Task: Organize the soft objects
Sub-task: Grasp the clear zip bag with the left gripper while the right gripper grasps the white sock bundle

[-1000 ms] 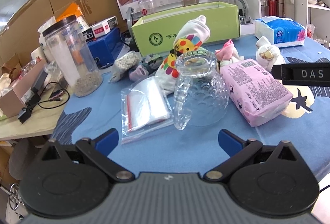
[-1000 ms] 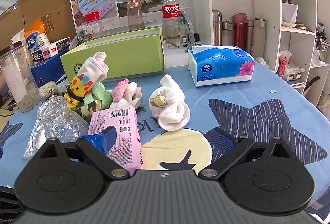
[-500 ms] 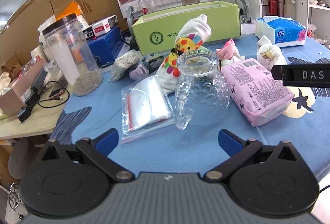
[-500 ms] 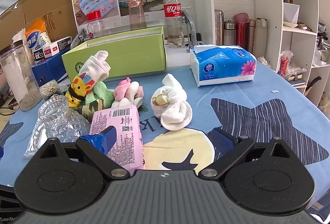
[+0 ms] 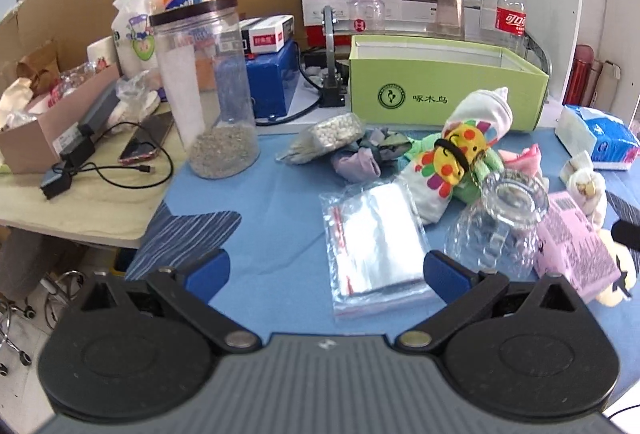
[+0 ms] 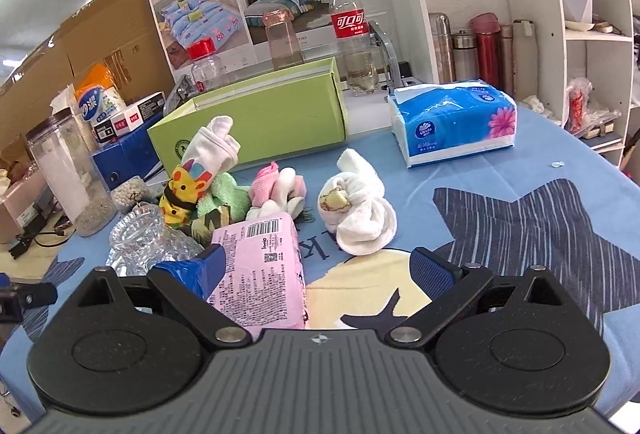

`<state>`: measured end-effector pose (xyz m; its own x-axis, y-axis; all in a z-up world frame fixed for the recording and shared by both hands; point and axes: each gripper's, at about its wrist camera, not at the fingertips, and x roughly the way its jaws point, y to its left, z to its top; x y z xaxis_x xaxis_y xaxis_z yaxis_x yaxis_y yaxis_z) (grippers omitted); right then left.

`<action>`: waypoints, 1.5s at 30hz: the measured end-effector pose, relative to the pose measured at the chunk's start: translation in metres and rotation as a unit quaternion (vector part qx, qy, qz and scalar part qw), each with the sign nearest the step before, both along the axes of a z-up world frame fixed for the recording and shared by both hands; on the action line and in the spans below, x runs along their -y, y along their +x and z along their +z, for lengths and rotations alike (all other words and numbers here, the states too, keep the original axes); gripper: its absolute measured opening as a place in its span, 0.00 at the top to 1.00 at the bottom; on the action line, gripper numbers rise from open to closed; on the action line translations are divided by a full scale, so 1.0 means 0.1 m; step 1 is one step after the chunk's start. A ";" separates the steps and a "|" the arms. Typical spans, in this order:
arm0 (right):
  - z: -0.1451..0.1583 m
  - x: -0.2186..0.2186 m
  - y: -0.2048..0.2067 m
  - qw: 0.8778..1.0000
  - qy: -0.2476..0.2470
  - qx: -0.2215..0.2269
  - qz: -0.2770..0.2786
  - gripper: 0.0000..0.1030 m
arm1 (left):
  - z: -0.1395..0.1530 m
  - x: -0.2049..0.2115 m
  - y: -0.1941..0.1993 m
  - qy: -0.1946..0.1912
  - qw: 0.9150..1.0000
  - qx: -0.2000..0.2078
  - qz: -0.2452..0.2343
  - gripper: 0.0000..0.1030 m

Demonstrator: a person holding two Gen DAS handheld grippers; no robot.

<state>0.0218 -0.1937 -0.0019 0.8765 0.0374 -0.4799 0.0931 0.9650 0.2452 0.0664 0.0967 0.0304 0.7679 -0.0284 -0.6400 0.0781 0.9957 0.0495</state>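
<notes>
We find the rolled white sock (image 6: 362, 212) on the blue cloth (image 6: 520, 170) ahead of the right gripper (image 6: 320, 268), fingers spread, empty. Only the left wrist view shows a zip bag (image 5: 374, 238) before the left gripper (image 5: 326, 270), likewise released. The pink pack (image 6: 260, 270) crowds the right gripper's left finger.

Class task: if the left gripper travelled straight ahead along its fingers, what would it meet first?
Most likely the clear zip-lock plastic bag lying flat on the blue tablecloth, between the open left gripper's fingers; depth is uncertain, so it might pass above.
</notes>
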 end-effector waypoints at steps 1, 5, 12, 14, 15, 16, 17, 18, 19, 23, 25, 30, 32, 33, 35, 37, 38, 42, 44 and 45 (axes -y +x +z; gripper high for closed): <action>0.00 0.00 0.02 1.000 -0.005 -0.003 -0.003 0.16 | -0.02 0.03 0.12 0.000 1.000 -0.008 0.000 0.01; -0.01 0.09 0.10 1.000 -0.008 -0.014 -0.020 0.16 | -0.09 0.09 0.61 -0.030 0.998 -0.052 -0.004 0.01; -0.03 0.22 0.22 0.999 -0.006 -0.026 -0.036 0.16 | -0.32 0.08 1.14 -0.102 0.985 -0.139 0.003 0.00; -0.06 0.24 0.27 0.999 -0.003 -0.033 -0.037 0.16 | -0.38 0.03 1.20 -0.129 0.979 -0.155 0.012 0.01; -0.07 0.25 0.29 0.999 -0.003 -0.038 -0.037 0.16 | -0.41 0.02 1.22 -0.124 0.979 -0.159 0.021 0.01; -0.09 0.25 0.32 0.998 -0.003 -0.042 -0.036 0.16 | -0.44 0.02 1.23 -0.107 0.981 -0.163 0.028 0.01; -0.10 0.25 0.34 0.998 -0.004 -0.045 -0.035 0.16 | -0.46 0.03 1.21 -0.088 0.984 -0.153 0.027 0.01; -0.12 0.24 0.35 0.998 -0.003 -0.047 -0.034 0.16 | -0.47 0.04 1.20 -0.074 0.985 -0.151 0.030 0.01; -0.13 0.24 0.36 0.998 -0.002 -0.048 -0.032 0.16 | -0.47 0.03 1.18 -0.062 0.987 -0.147 0.033 0.01; -0.14 0.19 0.38 0.998 -0.006 -0.055 -0.020 0.16 | -0.51 -0.08 1.09 -0.007 0.991 -0.121 0.053 0.01; -0.13 0.16 0.35 0.998 -0.014 -0.052 -0.011 0.16 | -0.50 -0.19 1.07 -0.007 0.991 -0.118 0.059 0.01; 0.00 0.25 0.47 0.998 -0.036 -0.020 -0.046 0.16 | -0.24 -0.52 0.95 -0.045 0.992 -0.070 0.096 0.01; -0.01 0.25 0.68 0.997 -0.052 -0.032 -0.047 0.16 | -0.13 -0.59 0.88 -0.081 0.991 -0.068 0.086 0.01; -0.03 0.23 0.79 0.997 -0.060 -0.038 -0.041 0.16 | -0.12 -0.59 0.88 -0.093 0.990 -0.073 0.079 0.01; -0.10 0.19 0.99 0.995 -0.071 -0.062 -0.021 0.16 | -0.09 -0.59 0.81 -0.101 0.989 -0.080 0.070 0.01; -0.19 0.18 1.13 0.993 -0.084 -0.080 -0.005 0.17 | -0.09 -0.53 0.69 -0.100 0.989 -0.087 0.063 0.01; -0.22 0.21 1.16 0.991 -0.092 -0.094 -0.014 0.17 | -0.11 -0.52 0.66 -0.101 0.989 -0.093 0.060 0.01; -0.25 0.43 1.04 0.989 -0.088 -0.098 -0.062 0.17 | -0.22 -0.47 0.62 -0.124 0.983 -0.122 0.056 0.01; -0.25 0.48 0.98 0.991 -0.069 -0.097 -0.054 0.17 | -0.29 -0.39 0.67 -0.128 0.981 -0.136 0.057 0.01; -0.28 0.45 0.98 0.991 -0.070 -0.102 -0.043 0.16 | -0.32 -0.36 0.70 -0.128 0.980 -0.139 0.068 0.01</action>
<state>0.1200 -0.2386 -0.0299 0.7573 -0.1131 -0.6432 0.2114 0.9743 0.0776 0.1361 0.1327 -0.0011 0.5734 -0.1249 -0.8097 -0.0806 0.9749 -0.2075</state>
